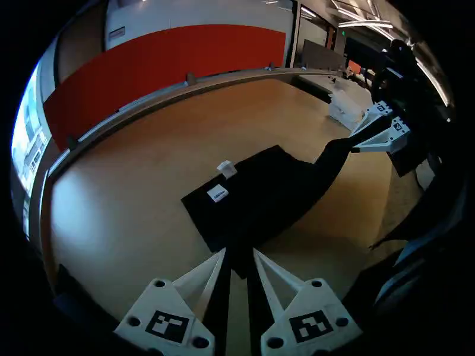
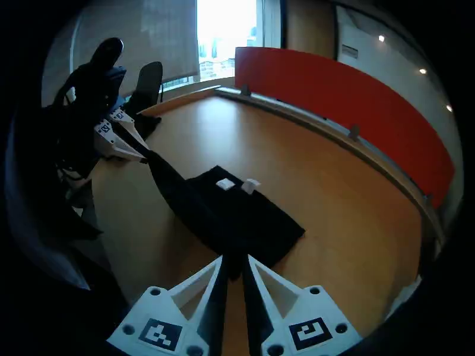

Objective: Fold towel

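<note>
A black towel [image 1: 267, 190] lies partly on the wooden table [image 1: 136, 196], with white tags on top. My left gripper [image 1: 239, 261] is shut on one near corner, which is lifted off the table. My right gripper [image 1: 356, 139] shows at the far right of the left gripper view, pinching another corner raised in the air. In the right gripper view the towel [image 2: 237, 219] stretches from my right gripper [image 2: 236, 264], shut on its corner, up to the left gripper [image 2: 145, 155] at upper left.
A red divider panel [image 1: 166, 65] runs along the table's far edge. Folded white cloths [image 1: 347, 107] sit at the back right. Dark office chairs [image 2: 145, 83] stand by the window. A person in dark clothing [image 2: 35, 190] holds the grippers.
</note>
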`<state>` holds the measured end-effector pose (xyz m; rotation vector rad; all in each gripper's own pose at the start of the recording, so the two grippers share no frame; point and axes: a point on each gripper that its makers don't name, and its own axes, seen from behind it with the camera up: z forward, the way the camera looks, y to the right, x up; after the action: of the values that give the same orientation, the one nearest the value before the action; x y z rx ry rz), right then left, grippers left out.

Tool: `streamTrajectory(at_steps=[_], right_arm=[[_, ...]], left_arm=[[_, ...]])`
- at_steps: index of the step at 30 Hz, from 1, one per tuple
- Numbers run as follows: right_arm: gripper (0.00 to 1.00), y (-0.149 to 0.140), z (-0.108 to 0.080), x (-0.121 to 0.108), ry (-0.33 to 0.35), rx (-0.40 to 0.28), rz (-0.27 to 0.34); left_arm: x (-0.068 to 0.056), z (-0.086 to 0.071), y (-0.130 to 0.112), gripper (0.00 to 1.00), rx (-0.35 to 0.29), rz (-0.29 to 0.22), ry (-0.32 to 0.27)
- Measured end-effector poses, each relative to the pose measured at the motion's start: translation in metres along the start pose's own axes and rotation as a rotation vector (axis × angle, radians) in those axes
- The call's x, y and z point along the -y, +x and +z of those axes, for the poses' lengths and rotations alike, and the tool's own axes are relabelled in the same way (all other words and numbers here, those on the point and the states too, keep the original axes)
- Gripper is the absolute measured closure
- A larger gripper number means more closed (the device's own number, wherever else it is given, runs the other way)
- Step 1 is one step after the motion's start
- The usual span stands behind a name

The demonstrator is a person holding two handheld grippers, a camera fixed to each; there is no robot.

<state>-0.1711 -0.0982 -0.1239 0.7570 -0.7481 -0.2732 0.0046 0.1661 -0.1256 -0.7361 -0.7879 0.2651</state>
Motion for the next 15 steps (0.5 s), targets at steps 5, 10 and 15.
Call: streamTrajectory(at_steps=[5, 10, 15], right_arm=[[0.84, -0.001, 0.008, -0.012, -0.007, 0.012, -0.004], [0.84, 0.001, 0.019, -0.026, -0.021, 0.019, -0.007], [0.84, 0.003, 0.033, -0.039, -0.034, 0.023, 0.002]], left_arm=[[0.004, 0.008, 0.006, 0.84, 0.001, -0.005, 0.013], [0.010, 0.021, 0.011, 0.84, 0.008, -0.010, 0.025], [0.020, 0.038, 0.014, 0.84, 0.023, -0.017, 0.040]])
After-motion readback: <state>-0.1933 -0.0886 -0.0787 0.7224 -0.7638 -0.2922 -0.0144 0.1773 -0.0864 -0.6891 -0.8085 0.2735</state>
